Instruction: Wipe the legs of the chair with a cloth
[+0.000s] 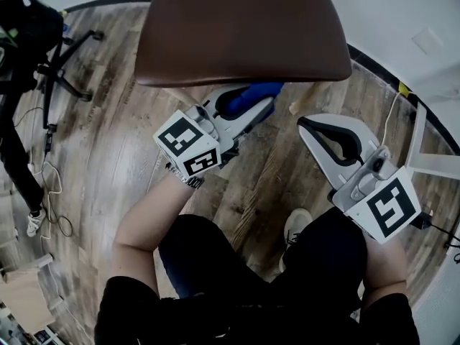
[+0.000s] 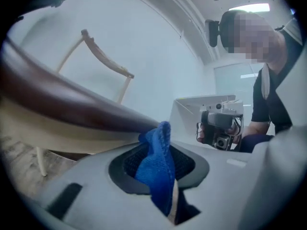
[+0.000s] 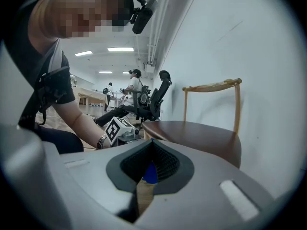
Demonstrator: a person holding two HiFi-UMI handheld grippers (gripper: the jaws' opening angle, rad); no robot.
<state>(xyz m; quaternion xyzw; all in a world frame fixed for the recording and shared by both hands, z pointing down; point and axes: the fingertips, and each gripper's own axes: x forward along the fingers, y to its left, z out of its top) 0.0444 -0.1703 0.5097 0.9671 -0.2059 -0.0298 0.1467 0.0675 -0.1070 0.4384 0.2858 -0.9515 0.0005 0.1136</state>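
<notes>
Nearest the head camera, the person's dark-clothed lap (image 1: pixel 287 279) is seen, with a pale shoe (image 1: pixel 295 226) set on the wood floor (image 1: pixel 115 142) between the two forearms. The left gripper (image 1: pixel 257 105) is reached forward under the front edge of the brown chair seat (image 1: pixel 241 27), with its marker cube (image 1: pixel 188 144) turned toward the camera and a watch (image 1: pixel 188 181) worn on the wrist behind it. Its jaws are clamped on a blue cloth (image 1: pixel 251 94), which is bunched between the pads. Only the left gripper view shows the contact closely. There the cloth is seen jutting past the jaw tips and touching the pale wooden frame (image 2: pixel 53 128) beneath the seat. A slim chair leg (image 2: pixel 41 159) is seen at lower left, apart from the cloth, and the curved backrest (image 2: pixel 103 56) is outlined against the white wall (image 2: pixel 158 56). The right gripper (image 1: pixel 305 125) is held to the right, clear of the chair, and is pointed toward the seat with its jaws brought together at the tips. From the head view nothing is seen gripped in it. In the right gripper view a sliver of blue and a strip of floor are seen through the narrow slit between its pads. That view alone shows other people (image 3: pixel 132 87) far down the room beyond an office chair (image 3: pixel 156 99).
</notes>
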